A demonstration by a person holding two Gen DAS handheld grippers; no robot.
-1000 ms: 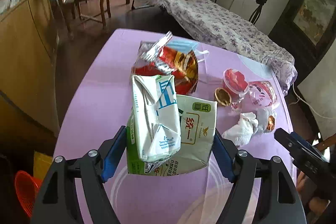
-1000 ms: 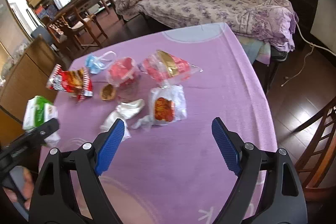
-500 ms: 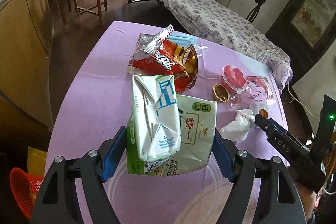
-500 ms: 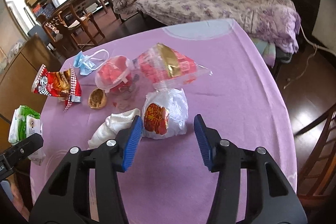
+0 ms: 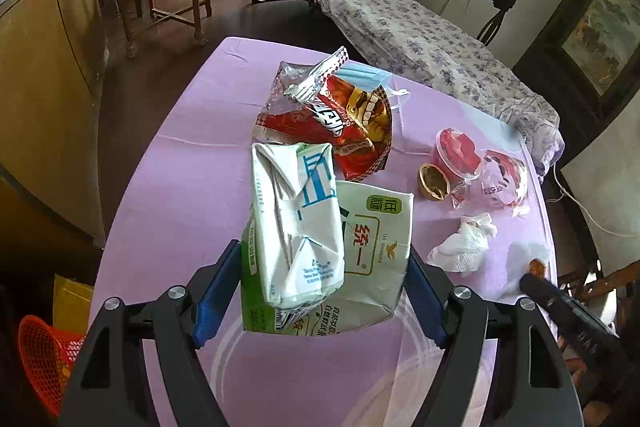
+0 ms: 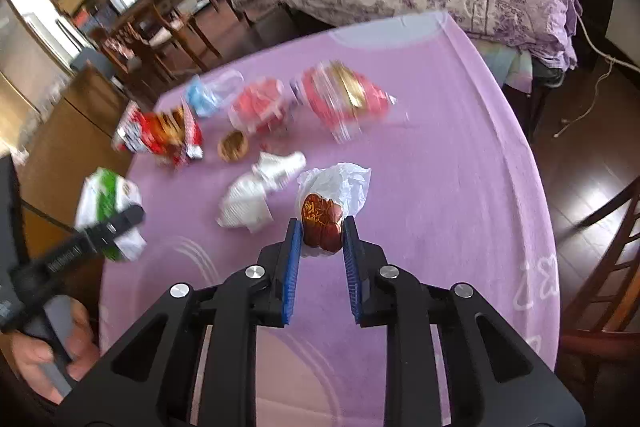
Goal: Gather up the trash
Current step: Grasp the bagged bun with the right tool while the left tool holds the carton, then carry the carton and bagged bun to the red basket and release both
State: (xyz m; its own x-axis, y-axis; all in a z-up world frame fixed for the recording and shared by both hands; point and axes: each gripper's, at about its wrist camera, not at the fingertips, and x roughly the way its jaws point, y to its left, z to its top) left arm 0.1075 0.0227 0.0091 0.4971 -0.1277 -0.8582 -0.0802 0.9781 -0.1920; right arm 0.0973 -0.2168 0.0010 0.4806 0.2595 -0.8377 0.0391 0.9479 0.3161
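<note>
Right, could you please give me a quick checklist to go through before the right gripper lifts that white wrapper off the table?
1. Right gripper closed on the white wrapper with the red-and-gold print: ok; its fingers have just been closing and now pinch it.
2. Grip depth: cannot tell; only the wrapper's near end sits between the fingers.
3. Crumpled tissue not caught in the grip: ok, it lies apart to the left.
4. Left gripper holding the flattened milk cartons: ok.
5. Red bin visible beside the table: ok.

Lilac tablecloth [image 6: 460,155]; green-white carton [image 5: 320,247]; red snack bag [image 5: 344,123]; blue-padded tongs [image 6: 319,227].
</note>
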